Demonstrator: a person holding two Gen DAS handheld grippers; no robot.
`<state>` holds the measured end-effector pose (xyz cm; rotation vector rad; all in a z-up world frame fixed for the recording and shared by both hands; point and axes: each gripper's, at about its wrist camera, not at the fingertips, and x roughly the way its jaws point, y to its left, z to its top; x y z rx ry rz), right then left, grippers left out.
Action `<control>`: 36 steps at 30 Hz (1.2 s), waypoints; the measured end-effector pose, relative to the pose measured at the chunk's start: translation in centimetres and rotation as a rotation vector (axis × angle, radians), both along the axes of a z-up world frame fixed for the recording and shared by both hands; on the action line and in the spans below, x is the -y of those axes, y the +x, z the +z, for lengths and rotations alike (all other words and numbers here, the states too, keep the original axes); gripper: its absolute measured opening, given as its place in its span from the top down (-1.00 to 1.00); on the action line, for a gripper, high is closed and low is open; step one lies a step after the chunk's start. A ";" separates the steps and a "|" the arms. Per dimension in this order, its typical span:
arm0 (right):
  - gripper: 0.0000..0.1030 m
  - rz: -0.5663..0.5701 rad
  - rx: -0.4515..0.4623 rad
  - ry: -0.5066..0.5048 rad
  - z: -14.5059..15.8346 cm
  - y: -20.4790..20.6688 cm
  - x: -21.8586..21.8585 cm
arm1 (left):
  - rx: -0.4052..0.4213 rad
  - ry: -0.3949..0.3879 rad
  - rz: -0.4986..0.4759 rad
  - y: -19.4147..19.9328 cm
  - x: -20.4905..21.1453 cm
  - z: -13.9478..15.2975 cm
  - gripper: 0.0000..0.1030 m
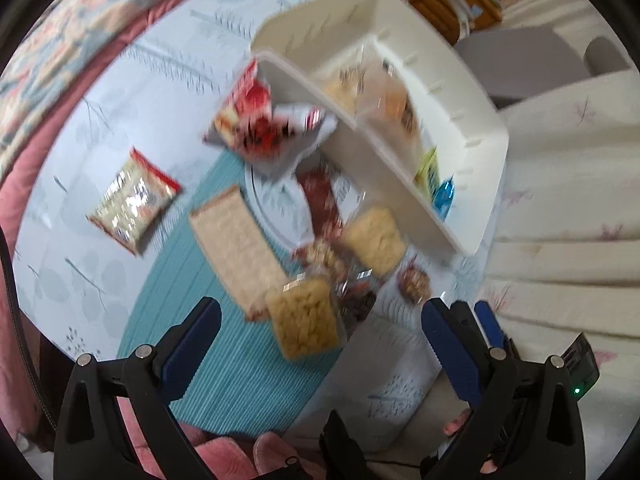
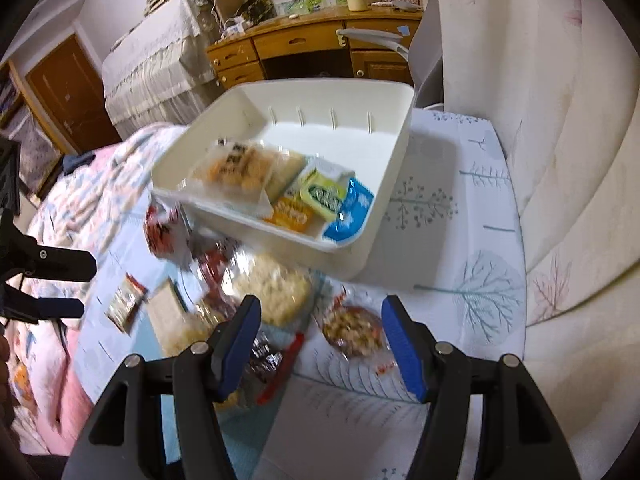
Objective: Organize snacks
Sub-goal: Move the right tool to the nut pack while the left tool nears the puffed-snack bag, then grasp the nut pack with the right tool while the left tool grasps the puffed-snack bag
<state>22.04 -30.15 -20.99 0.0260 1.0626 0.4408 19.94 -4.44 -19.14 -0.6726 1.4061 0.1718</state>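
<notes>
Sorting is partway done, judging by the layout: the white bin (image 2: 384, 152) already holds a clear pack of orange crackers (image 2: 236, 168), a yellow-green packet (image 2: 324, 196), an orange packet (image 2: 290, 214) and a blue packet (image 2: 348, 214), lined up along its near wall, probably so the far half stays free for what is left. The rest lies loose on the leaf-print cloth (image 2: 472, 216) and the teal mat (image 1: 224, 364) in front of the bin, within reach of both tools.

The right gripper (image 2: 318, 344) hangs above the cloth with its jaws released and nothing between the pads. In its view a round nut pack (image 2: 354, 330) lies just below and between the fingertips, nearer the finger at 3 o'clock; a puffed-rice pack (image 2: 276, 292) sits at 11 o'clock from the gap, and a dark red wrapper (image 2: 272, 360) at 8 o'clock, against the other finger. The bin stands at 12 o'clock, well beyond.

The left gripper (image 1: 320, 320) is also spread wide and empty. In its view a second puffed-rice pack (image 1: 304, 318) lies between the fingers, a long cracker sleeve (image 1: 236, 248) at 11 o'clock, a silver-red pack (image 1: 134, 204) farther out at 10 o'clock, a red-white bag (image 1: 264, 120) against the bin's corner at 12. Both views are motion-blurred, so labels cannot be read.
</notes>
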 end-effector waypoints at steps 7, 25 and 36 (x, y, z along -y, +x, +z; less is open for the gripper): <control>-0.23 0.067 0.013 -0.097 -2.3 -1.6 -0.5 | -0.111 -0.022 -0.025 -1.3 2.1 -4.0 -0.94; -0.23 0.277 0.116 -0.300 -7.2 -2.3 -2.1 | -0.251 -0.043 0.035 -1.5 3.8 -10.2 -0.92; -0.22 0.368 0.135 -0.332 -8.9 -0.9 -2.7 | -0.324 -0.084 0.055 0.4 5.6 -13.0 -0.50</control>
